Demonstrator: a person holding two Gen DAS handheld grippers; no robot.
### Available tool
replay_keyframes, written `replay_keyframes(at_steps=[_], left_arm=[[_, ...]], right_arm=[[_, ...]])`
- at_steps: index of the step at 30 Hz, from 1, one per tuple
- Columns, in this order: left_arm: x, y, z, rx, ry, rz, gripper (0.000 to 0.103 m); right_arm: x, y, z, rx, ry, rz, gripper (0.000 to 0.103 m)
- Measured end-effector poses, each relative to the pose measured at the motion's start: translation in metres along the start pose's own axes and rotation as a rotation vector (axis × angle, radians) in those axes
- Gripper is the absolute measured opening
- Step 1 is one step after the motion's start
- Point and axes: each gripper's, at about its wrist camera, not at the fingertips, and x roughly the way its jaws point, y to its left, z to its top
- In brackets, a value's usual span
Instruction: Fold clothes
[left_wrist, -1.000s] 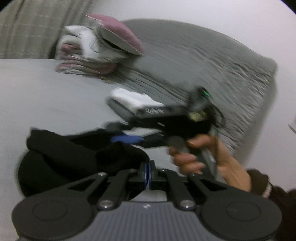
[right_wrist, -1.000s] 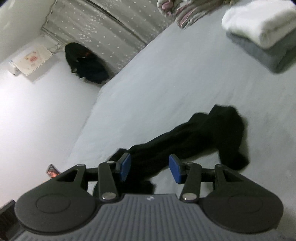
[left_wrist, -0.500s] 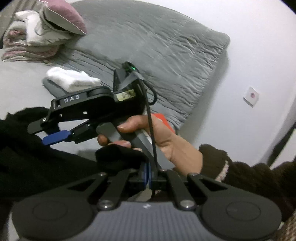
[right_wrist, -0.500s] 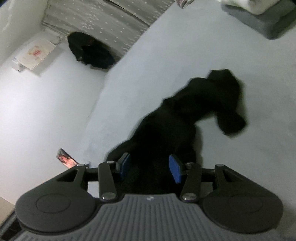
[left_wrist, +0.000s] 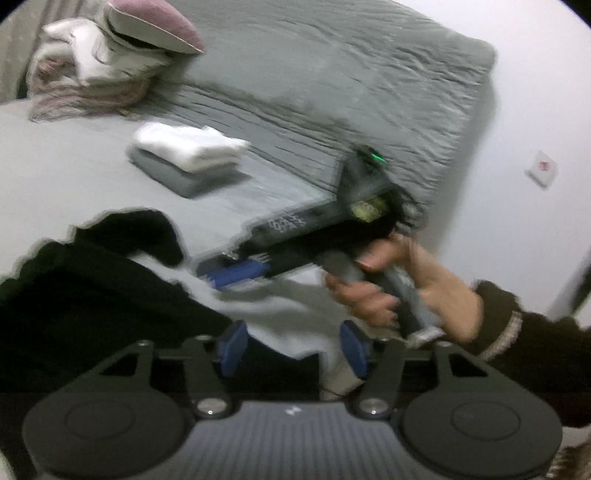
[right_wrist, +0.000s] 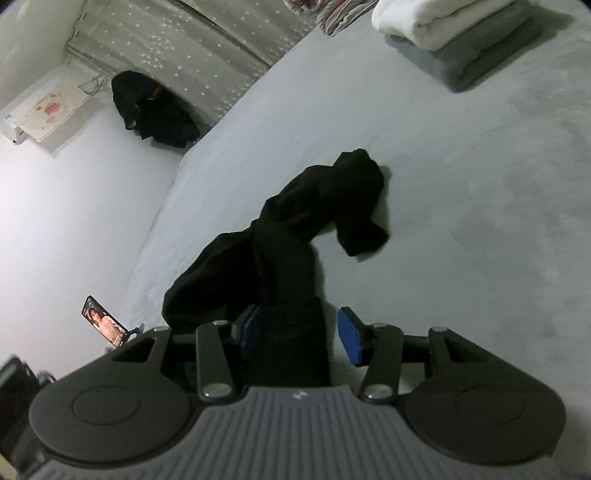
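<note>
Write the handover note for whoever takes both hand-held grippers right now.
Left hand-held gripper: open, holding nothing, at the near edge of the black garment.
Right hand-held gripper: open, with a bunched strip of the black garment between its fingers, not clamped.
The garment lies crumpled and stretched out on the grey bed.
Done: a white folded item is stacked on a grey folded item at the far end of the bed.
Left: spread the black garment flat, fold it, add it to the stack.

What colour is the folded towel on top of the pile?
White. The folded towel shows best in the right wrist view.
</note>
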Motion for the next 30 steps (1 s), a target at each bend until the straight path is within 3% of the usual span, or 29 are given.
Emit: replay_keyframes(at_steps=[7, 17, 18, 20, 21, 30], left_arm=[[0.008, 0.055, 0.042, -0.027, -0.012, 0.186, 0.063], [0.057, 0.107, 0.087, -0.076, 0.018, 0.282, 0.063], [0.062, 0.110, 0.091, -0.079, 0.020, 0.286, 0.063], [0.073, 0.116, 0.101, -0.083, 0.025, 0.298, 0.063], [0.078, 0.119, 0.105, -0.085, 0.027, 0.303, 0.063], [0.127, 0.145, 0.135, -0.199, 0.064, 0.278, 0.063]], right_arm=[[0.004, 0.005, -0.004, -0.069, 0.020, -0.035, 0.050], [0.035, 0.029, -0.013, -0.207, 0.056, -0.087, 0.045], [0.041, 0.032, -0.015, -0.230, 0.065, -0.096, 0.041], [0.051, 0.038, -0.020, -0.300, 0.074, -0.127, 0.024], [0.054, 0.040, -0.023, -0.334, 0.072, -0.145, 0.009], [0.006, 0.003, -0.022, -0.244, 0.000, -0.184, 0.005]])
